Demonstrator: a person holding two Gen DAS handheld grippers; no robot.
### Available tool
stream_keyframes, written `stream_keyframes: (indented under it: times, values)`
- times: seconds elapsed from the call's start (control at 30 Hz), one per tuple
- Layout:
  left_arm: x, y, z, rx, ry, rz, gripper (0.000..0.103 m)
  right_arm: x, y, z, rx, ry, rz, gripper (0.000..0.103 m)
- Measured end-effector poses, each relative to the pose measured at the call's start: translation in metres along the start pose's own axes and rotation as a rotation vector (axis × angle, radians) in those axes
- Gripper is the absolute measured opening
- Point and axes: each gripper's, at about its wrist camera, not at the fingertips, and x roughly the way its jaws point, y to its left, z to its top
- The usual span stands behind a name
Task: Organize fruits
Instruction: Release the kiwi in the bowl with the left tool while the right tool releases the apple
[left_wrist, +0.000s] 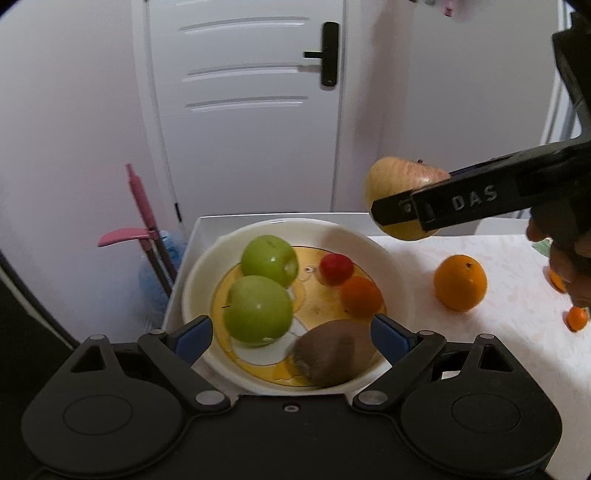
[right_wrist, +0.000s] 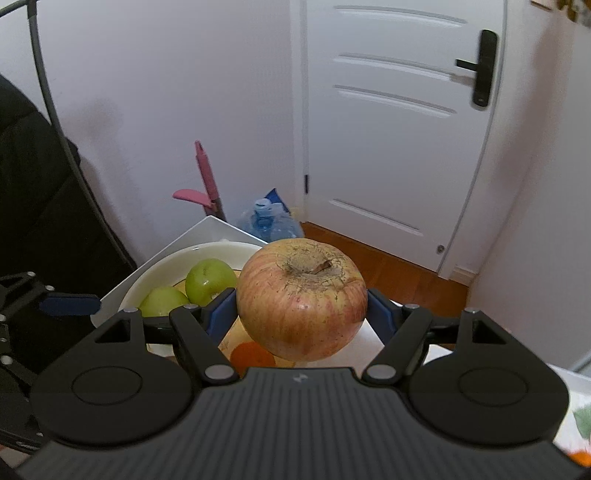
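Note:
A white bowl with a yellow inside holds two green apples, a red tomato, a small orange fruit and a brown kiwi. My left gripper is open and empty, its fingers on either side of the bowl's near part. My right gripper is shut on a red-yellow apple and holds it in the air to the right of the bowl; the apple also shows in the left wrist view. An orange lies on the table right of the bowl.
The bowl stands on a white tray at the table's left end. Small orange fruits lie at the far right. A pink dustpan handle and a water bottle stand on the floor by a white door.

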Motion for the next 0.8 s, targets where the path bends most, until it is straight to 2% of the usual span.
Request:
stream_keyframes:
  times: [0.3, 0.63, 0.67, 0.7, 0.8]
  values:
    - [-0.004, 0.008, -0.001, -0.048, -0.005, 0.043, 0.095, 0.044, 0.003, 0.009, -0.043, 0.015, 0.094, 0.089]
    - [0.000, 0.012, -0.003, -0.083, 0.009, 0.061, 0.095, 0.080, 0.003, 0.013, -0.056, 0.049, 0.150, 0.090]
    - [0.001, 0.012, -0.003, -0.084, 0.011, 0.061, 0.095, 0.080, 0.002, 0.012, -0.042, 0.047, 0.162, 0.093]
    - [0.001, 0.012, -0.003, -0.084, 0.013, 0.061, 0.095, 0.077, 0.001, 0.011, -0.030, 0.028, 0.168, 0.103]
    - [0.000, 0.012, -0.003, -0.079, 0.018, 0.059, 0.095, 0.066, 0.000, 0.009, -0.014, -0.018, 0.153, 0.103]
